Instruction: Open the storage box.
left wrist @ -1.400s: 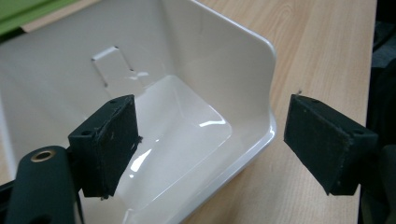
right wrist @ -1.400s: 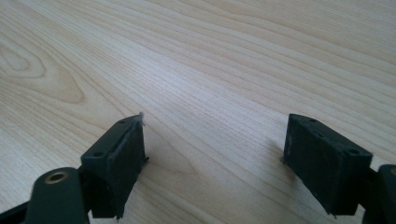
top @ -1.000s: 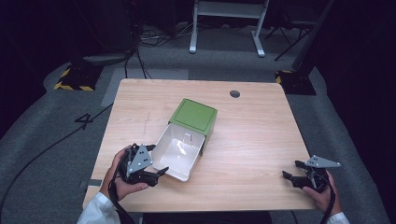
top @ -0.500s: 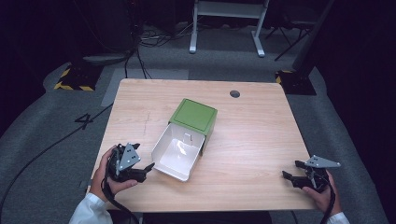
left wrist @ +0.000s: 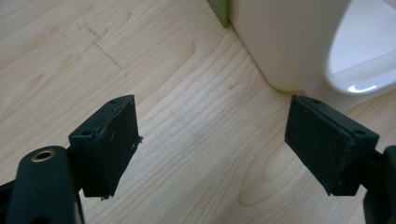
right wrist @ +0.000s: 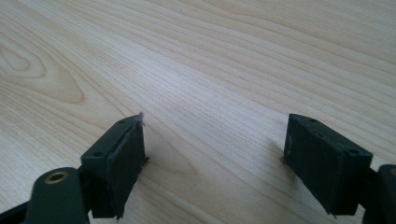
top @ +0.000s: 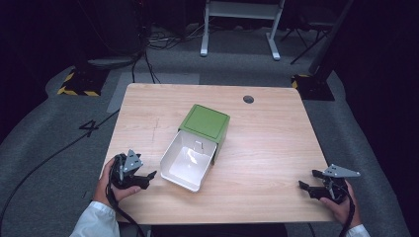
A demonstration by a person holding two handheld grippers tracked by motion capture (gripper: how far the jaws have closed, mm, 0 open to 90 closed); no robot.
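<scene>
— Two things were changed within the last second: the left gripper (top: 150, 176) was drawn back from the front lip of the white plastic drawer (top: 189, 161) and lowered toward the near-left part of the pale wooden table (top: 276, 148). No pull was being applied any more, so the opening step was judged finished.

— Was anything held?

— Nothing was held. In the left gripper view its jaws were spread wide over bare wood, with the drawer's rounded corner (left wrist: 299, 42) just beyond the right pad (left wrist: 322, 140). The right gripper (top: 305, 186) was rested at the near-right edge, jaws equally wide, well apart from the drawer.

— And the drawer itself?

— It was left slid out of the green square box (top: 205, 123) at the table's middle. No loose object was seen in it; a small upright tab was noted at its back wall.
</scene>
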